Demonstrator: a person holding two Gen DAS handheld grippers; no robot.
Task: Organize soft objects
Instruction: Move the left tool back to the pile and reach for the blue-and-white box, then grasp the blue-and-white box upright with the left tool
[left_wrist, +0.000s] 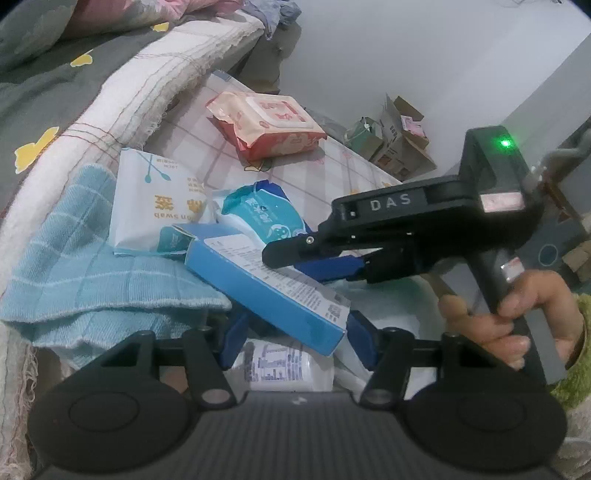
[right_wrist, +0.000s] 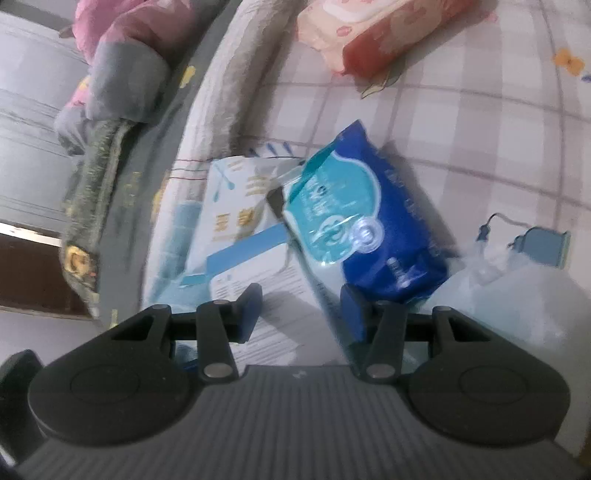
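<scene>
- The left gripper (left_wrist: 295, 332) points steeply down over a heap of soft goods on the checked sheet (left_wrist: 325, 166), its blue fingers (left_wrist: 236, 341) standing on either side of the near end of a blue box (left_wrist: 266, 288); whether the pads press on the box cannot be told.
- The right gripper (left_wrist: 295, 260) reaches in from the right of the left wrist view, tilted down, held by a hand (left_wrist: 509, 317) wrapped round its grip, with a fuzzy green cuff (left_wrist: 576, 373) at the wrist.
- Its jaws are partly apart; one dark finger (left_wrist: 288, 251) lies over the printed top of the box, but a grip cannot be made out.
- In the right wrist view, its fingers (right_wrist: 249, 312) stand over the box's printed face, just in front of a blue wipes pack (right_wrist: 369, 221).
- The box leans across a light blue towel (left_wrist: 92, 266) and a white swab pack (left_wrist: 159, 199).
- A white bottle (left_wrist: 284, 365) lies under the box, near the left gripper.
- A red wipes pack (left_wrist: 266, 123) lies well apart, farther up the sheet.
- A grey quilt (left_wrist: 55, 85) with yellow patches lies beside the sheet on the left.
</scene>
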